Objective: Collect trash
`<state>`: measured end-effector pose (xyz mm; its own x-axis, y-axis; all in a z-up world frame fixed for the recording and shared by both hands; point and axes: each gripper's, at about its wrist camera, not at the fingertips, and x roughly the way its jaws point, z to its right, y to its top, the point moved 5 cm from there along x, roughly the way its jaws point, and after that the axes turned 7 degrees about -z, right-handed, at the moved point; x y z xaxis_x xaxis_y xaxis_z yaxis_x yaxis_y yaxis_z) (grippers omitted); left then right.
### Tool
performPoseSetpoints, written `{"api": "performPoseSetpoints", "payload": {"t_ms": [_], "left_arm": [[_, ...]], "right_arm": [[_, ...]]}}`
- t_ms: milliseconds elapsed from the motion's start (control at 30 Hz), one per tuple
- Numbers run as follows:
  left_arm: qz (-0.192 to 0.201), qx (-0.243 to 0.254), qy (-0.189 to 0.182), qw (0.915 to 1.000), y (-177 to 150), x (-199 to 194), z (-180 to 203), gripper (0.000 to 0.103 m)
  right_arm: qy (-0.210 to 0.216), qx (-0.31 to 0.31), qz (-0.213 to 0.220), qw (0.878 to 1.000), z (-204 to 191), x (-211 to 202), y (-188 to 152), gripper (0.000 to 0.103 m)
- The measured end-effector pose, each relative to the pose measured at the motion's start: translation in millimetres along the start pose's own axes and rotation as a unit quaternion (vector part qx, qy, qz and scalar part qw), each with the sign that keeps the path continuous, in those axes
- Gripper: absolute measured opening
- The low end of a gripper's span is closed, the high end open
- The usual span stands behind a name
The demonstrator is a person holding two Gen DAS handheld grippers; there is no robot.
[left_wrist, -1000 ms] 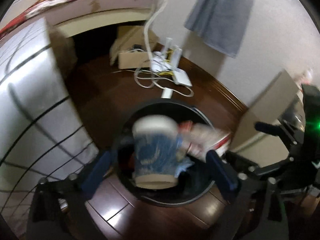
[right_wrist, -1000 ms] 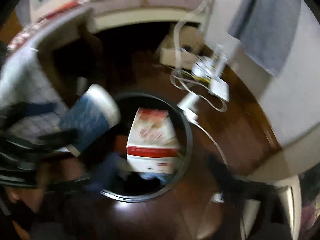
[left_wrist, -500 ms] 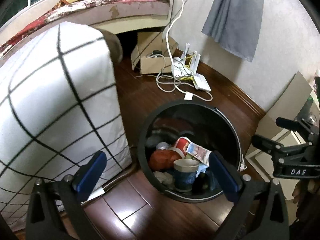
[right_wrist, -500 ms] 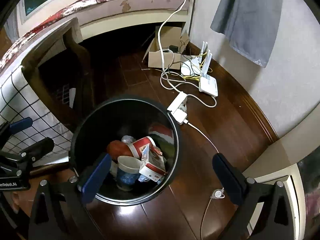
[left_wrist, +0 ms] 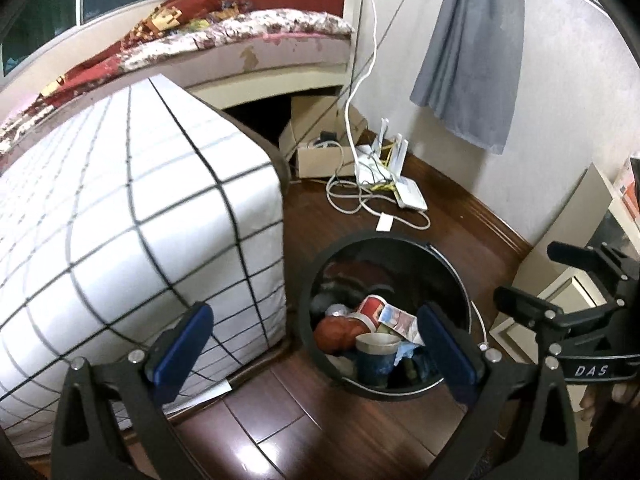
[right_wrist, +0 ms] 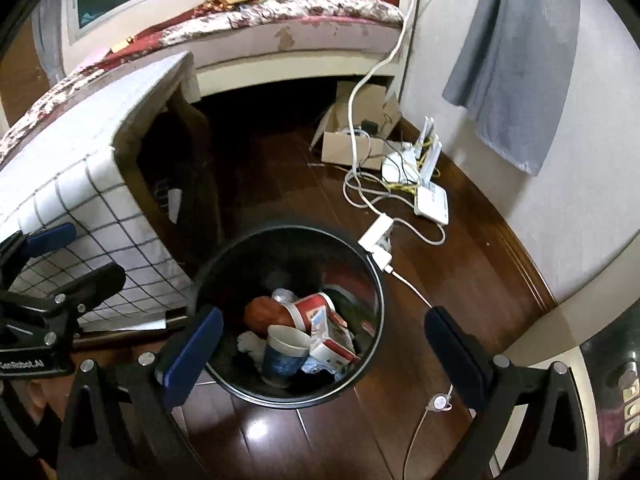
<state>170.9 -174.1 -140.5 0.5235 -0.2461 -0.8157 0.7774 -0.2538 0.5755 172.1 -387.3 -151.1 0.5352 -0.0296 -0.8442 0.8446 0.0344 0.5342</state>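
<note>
Both tools hang above a dark wooden floor (right_wrist: 280,440). The left hand-held gripper (left_wrist: 316,350) has its blue pads spread wide with nothing between them; the right hand-held gripper (right_wrist: 320,354) is spread just as wide and also holds nothing. Under both, at about 6 o'clock in each view, stands a round black trash bin (right_wrist: 376,280). Inside it a blue paper cup (right_wrist: 284,354) stands mouth up, touching a red-and-white carton (right_wrist: 334,340) and a red-banded cup (right_wrist: 308,310) on its side; a reddish-brown lump (right_wrist: 262,312) lies behind, too dim to name. The bin's lower layers are lost in shadow. At 9 o'clock a white grid-patterned cloth (left_wrist: 120,220) hides whatever furniture it drapes. Farther, at 1 o'clock, white cables (right_wrist: 360,184) tangle around a router (right_wrist: 430,200) and a cardboard box (right_wrist: 352,144), with the bed (right_wrist: 280,16) beyond.
</note>
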Motion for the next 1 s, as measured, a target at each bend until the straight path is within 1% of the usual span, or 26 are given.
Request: {"api": "performPoseSetpoints", "payload": {"t_ms": [67,133,267,400,533,633,800,1000], "left_arm": [[0.005,0.0,0.004,1.0,0,-7,-1,0.102],[0.011,-0.003,0.016,0.9998,-2,-18,-5,0.102],[0.027,-0.012,0.03,0.9991,-2,-41,-13,0.102],[0.043,-0.021,0.031,0.9984,-6,-67,-24,0.102],[0.055,-0.016,0.037,0.9976,-12,-91,-29,0.102],[0.064,-0.008,0.047,0.9968,-19,-111,-34,0.102],[0.077,-0.015,0.052,0.9956,-24,-143,-45,0.102],[0.107,-0.013,0.047,0.9931,-23,-178,-47,0.102]], "right_arm": [[0.001,-0.004,0.005,1.0,-7,-6,1,0.102],[0.002,-0.011,0.012,1.0,-15,-14,2,0.102],[0.007,-0.019,0.029,0.999,-31,-37,5,0.102],[0.007,-0.031,0.047,0.998,-48,-67,7,0.102],[0.0,-0.04,0.064,0.997,-63,-97,6,0.102],[0.004,-0.033,0.073,0.997,-74,-120,0,0.102],[-0.001,-0.025,0.079,0.997,-89,-150,-7,0.102],[-0.006,-0.006,0.102,0.995,-90,-189,-11,0.102]]}}
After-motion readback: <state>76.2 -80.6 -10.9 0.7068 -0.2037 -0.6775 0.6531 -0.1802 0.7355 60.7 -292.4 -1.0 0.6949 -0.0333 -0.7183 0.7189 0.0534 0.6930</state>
